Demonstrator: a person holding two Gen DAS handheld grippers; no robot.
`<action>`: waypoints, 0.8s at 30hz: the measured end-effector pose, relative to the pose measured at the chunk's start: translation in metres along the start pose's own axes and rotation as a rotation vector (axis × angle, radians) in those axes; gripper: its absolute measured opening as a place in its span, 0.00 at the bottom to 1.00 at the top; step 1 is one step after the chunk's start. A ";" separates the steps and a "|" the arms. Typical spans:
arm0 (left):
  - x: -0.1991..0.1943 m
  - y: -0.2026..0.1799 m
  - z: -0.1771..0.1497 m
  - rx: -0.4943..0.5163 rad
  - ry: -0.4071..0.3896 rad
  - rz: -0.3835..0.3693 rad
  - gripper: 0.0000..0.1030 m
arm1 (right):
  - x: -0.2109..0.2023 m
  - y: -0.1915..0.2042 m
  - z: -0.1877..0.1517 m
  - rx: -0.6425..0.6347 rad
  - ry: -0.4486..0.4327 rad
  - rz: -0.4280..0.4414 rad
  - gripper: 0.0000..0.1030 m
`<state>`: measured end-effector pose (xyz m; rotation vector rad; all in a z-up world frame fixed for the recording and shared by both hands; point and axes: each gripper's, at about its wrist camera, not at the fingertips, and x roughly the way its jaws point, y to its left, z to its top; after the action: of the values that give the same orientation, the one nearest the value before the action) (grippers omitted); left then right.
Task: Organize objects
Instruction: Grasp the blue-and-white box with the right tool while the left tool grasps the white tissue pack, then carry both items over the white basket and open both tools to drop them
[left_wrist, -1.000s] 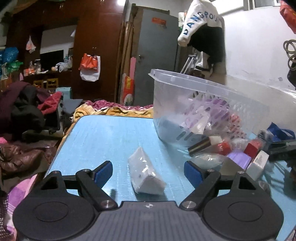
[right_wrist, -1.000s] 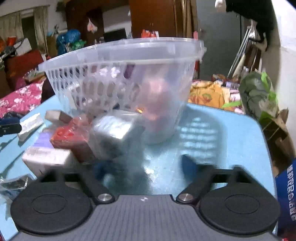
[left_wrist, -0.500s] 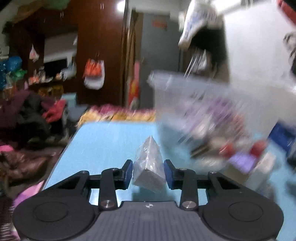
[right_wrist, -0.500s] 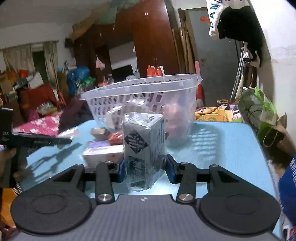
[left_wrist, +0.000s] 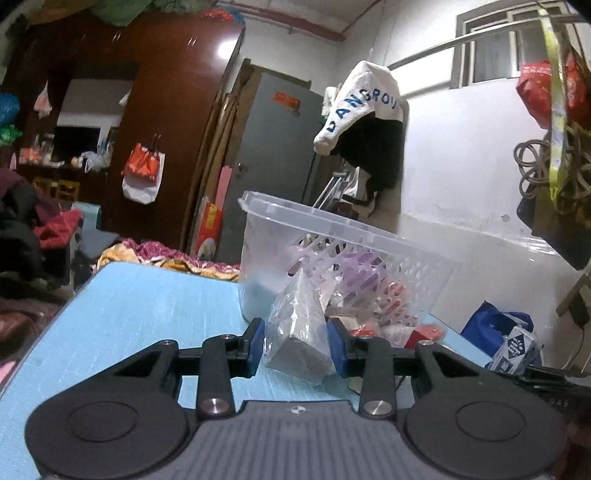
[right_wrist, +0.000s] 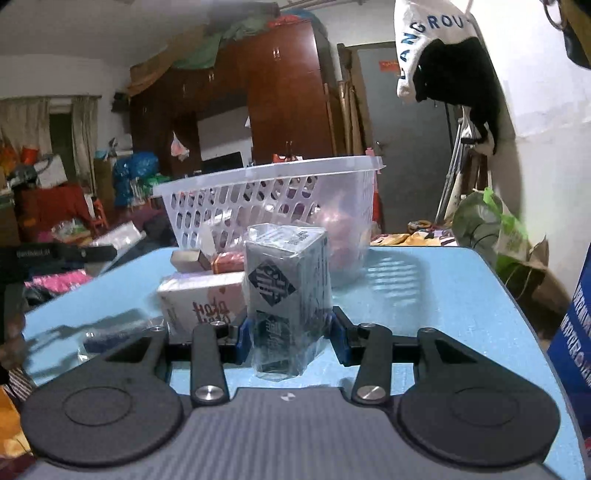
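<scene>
Basket (left_wrist: 332, 229) nearer now; left tongs (left_wrist: 297, 345) still clamp wrapped packet (left_wrist: 299, 332), right tongs (right_wrist: 290, 334) grey box (right_wrist: 288, 280).

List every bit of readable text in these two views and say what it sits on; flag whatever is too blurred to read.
"DANGROU": blue letters on the white garment hung on the wall; its end is cut off.
"DAS": partial, on the black tool at the left view's right edge.
Red characters on the white box: unreadable.
Print on the wrapped grey box in the right gripper: too small.
Red sign on the grey door: blurred.
</scene>
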<state>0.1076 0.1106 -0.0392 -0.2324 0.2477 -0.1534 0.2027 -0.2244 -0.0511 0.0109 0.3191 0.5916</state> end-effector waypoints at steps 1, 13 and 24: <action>0.000 -0.002 0.000 0.012 -0.004 0.002 0.40 | 0.001 0.001 -0.001 -0.011 0.000 -0.010 0.45; 0.002 -0.005 0.001 0.040 -0.014 0.002 0.40 | -0.004 -0.002 -0.007 0.013 -0.023 0.007 0.45; -0.009 -0.015 0.029 0.014 -0.097 -0.088 0.40 | -0.013 0.001 0.024 0.007 -0.066 0.064 0.45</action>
<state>0.1049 0.1036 -0.0058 -0.2365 0.1403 -0.2306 0.1991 -0.2287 -0.0250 0.0474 0.2572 0.6518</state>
